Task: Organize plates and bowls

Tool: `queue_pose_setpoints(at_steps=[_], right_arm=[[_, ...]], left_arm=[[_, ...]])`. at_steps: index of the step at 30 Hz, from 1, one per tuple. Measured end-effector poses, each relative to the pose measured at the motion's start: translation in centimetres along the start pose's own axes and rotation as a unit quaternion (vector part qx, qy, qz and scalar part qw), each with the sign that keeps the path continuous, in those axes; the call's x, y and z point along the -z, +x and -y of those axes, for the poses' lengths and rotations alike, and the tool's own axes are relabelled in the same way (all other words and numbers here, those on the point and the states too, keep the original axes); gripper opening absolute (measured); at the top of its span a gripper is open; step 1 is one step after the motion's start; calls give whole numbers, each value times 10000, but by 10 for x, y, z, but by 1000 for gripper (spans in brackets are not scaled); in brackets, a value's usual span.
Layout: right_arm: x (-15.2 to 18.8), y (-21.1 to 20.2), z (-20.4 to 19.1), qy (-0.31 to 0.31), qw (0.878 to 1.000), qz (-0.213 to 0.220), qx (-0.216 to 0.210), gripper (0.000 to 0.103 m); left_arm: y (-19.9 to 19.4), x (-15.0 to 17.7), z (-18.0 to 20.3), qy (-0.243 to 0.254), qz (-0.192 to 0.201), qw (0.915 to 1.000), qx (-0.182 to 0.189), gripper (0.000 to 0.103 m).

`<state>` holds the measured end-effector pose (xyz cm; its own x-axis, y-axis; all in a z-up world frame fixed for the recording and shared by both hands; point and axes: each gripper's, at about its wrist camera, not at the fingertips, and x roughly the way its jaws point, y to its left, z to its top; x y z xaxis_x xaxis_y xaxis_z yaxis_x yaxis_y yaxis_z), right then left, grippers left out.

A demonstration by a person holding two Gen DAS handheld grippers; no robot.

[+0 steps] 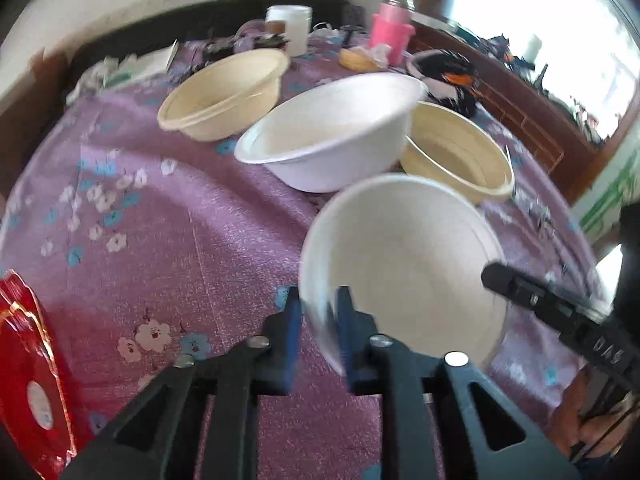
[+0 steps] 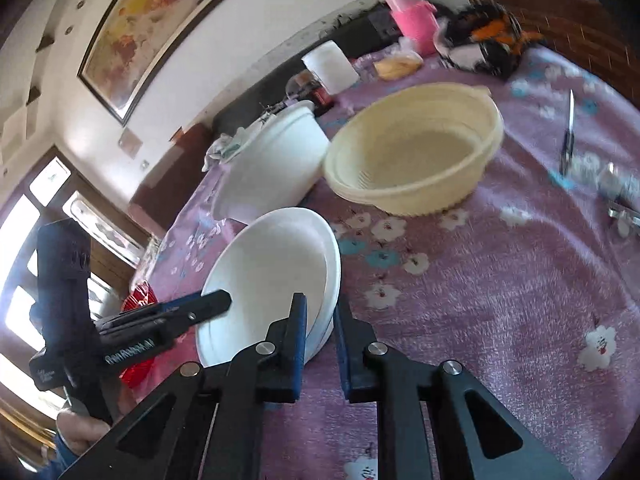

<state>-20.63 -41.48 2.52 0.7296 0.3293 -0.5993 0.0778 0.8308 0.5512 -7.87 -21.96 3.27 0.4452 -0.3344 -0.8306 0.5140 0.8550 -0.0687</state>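
The nearest white bowl (image 1: 400,264) lies over the purple flowered tablecloth (image 1: 160,240). My left gripper (image 1: 320,300) is shut on its near rim, blue pads either side of the wall. My right gripper (image 2: 322,308) is shut on the opposite rim of the same bowl (image 2: 272,276), which shows a doubled edge there, like a nested pair. Each gripper shows in the other's view: the right one's fingers (image 1: 516,286), the left one's fingers (image 2: 208,304). Behind stand another white bowl (image 1: 332,128) and two cream bowls (image 1: 224,92) (image 1: 456,152).
A pink bottle (image 1: 390,28), a white jar (image 1: 294,24), a bun (image 1: 358,60) and a black-and-orange cloth (image 1: 448,76) crowd the table's far side. A red packet (image 1: 28,360) lies near left. A thin metal tool (image 2: 568,136) lies on the cloth at right.
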Motion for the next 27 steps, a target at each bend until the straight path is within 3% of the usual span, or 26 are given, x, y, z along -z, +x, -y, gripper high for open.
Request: queue_pose_setpoints(at_steps=[2, 7, 19, 27], right_arm=[[1, -2, -5, -62, 10000, 33, 19, 14], [3, 0, -10, -28, 9999, -59, -105, 14], [16, 17, -63, -507, 9975, -281, -400, 14], [20, 36, -70, -412, 9970, -501, -425, 15]], left_arm=[[-8, 5, 4, 130, 167, 9996, -176, 16], [-29, 17, -4, 114, 355, 9991, -222, 16], [-53, 47, -44, -310, 518, 9974, -395, 25], [-53, 53, -53, -310, 621, 9962, -523, 27]])
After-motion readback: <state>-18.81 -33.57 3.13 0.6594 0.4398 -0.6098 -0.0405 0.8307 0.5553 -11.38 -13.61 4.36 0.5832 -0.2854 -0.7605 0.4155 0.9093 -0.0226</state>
